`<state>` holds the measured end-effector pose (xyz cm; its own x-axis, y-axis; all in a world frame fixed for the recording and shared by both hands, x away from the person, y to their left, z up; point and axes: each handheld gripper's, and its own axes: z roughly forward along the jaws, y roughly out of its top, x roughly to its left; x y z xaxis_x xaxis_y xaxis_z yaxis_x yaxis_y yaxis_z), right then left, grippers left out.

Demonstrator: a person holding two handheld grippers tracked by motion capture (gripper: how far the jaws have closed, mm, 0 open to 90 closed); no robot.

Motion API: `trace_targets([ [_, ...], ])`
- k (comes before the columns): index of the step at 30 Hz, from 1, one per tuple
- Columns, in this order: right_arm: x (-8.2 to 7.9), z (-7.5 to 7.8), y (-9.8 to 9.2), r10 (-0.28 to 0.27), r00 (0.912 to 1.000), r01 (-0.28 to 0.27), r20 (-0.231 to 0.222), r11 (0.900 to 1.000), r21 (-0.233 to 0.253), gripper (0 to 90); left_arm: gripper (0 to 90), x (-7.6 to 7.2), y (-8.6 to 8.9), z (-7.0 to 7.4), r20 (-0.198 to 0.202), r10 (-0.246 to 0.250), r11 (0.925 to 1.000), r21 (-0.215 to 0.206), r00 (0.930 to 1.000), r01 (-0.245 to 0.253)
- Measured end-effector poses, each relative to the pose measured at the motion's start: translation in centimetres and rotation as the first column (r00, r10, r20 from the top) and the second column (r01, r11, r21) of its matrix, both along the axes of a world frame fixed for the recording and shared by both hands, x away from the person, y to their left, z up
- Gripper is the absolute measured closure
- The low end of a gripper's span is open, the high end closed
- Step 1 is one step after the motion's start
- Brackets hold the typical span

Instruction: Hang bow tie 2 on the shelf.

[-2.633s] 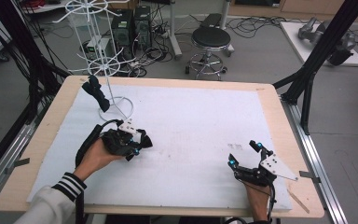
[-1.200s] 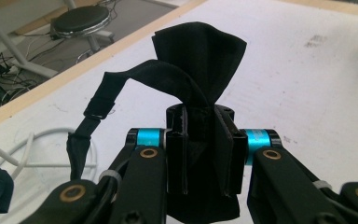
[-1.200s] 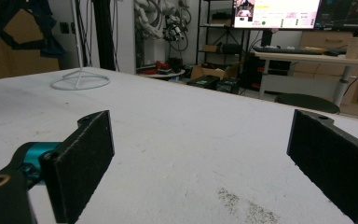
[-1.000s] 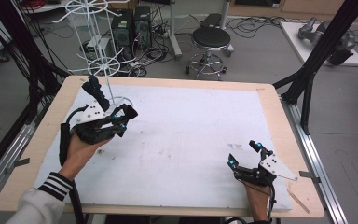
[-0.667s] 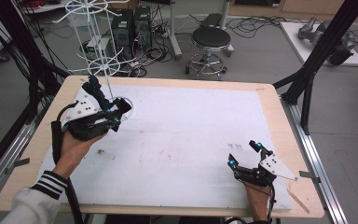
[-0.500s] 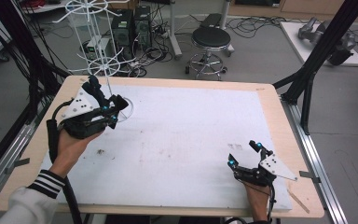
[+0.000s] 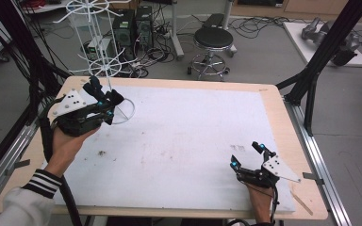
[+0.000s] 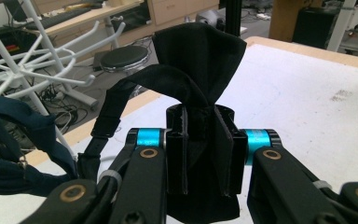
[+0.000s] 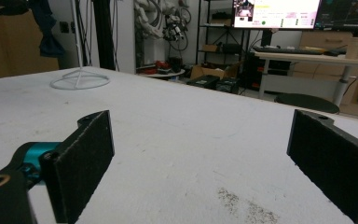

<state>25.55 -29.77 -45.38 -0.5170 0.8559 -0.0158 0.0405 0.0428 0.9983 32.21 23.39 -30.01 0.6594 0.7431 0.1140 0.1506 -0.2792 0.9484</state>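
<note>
**Entry: black cloth item at the wire rack, far-left table corner**

Right gripper (image 7: 246,154): lying low at the near-right edge of the white table cover (image 7: 193,141), its jaws standing wide apart with nothing between them (its own view is looking across bare cover toward the rack's ring base (image 9: 79,80), well apart). It is sitting idle, by this judgement.

Left gripper (image 7: 104,104): being held up near the far-left corner, its jaws pressed together and pinching the black cloth (image 8: 196,93). The cloth is bunching at the pinch and fanning upward from it, with a strap (image 8: 105,126) looping down to one side.

White wire rack (image 7: 99,56): standing just beyond the left gripper, its post rising from the ring base (image 7: 122,110) and its hooked arms spreading above. The left hand is by far the nearer; the coming move, as judged, is turning on lifting the cloth up and forward onto a hook.

View notes: the left gripper view is showing the pinch itself, the wire hooks (image 8: 81,46) up and to one side, and a dark blue cloth (image 8: 14,154) already hanging there; the high view is giving the gripper's place against the rack post, though the cloth reads as a small dark shape there.
</note>
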Motion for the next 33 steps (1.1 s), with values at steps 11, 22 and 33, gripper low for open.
trace_targets([
  [11,0.0,0.0,0.0,0.001,1.0,-0.001,0.002,1.0,-0.002,6.5,76.1,0.1,0.6,1.2,0.02,0.017,0.9998,-0.01,0.9997,-0.016],
  [22,0.0,0.0,0.0,0.0,1.0,0.0,0.001,1.0,-0.002,6.5,76.0,0.7,0.5,2.2,0.035,0.028,0.9995,-0.017,0.999,-0.027],
  [33,0.1,0.0,0.0,0.001,1.0,-0.001,0.006,1.0,-0.002,6.5,76.0,1.7,0.0,3.3,0.046,0.03,0.9995,-0.015,0.9985,-0.029],
])
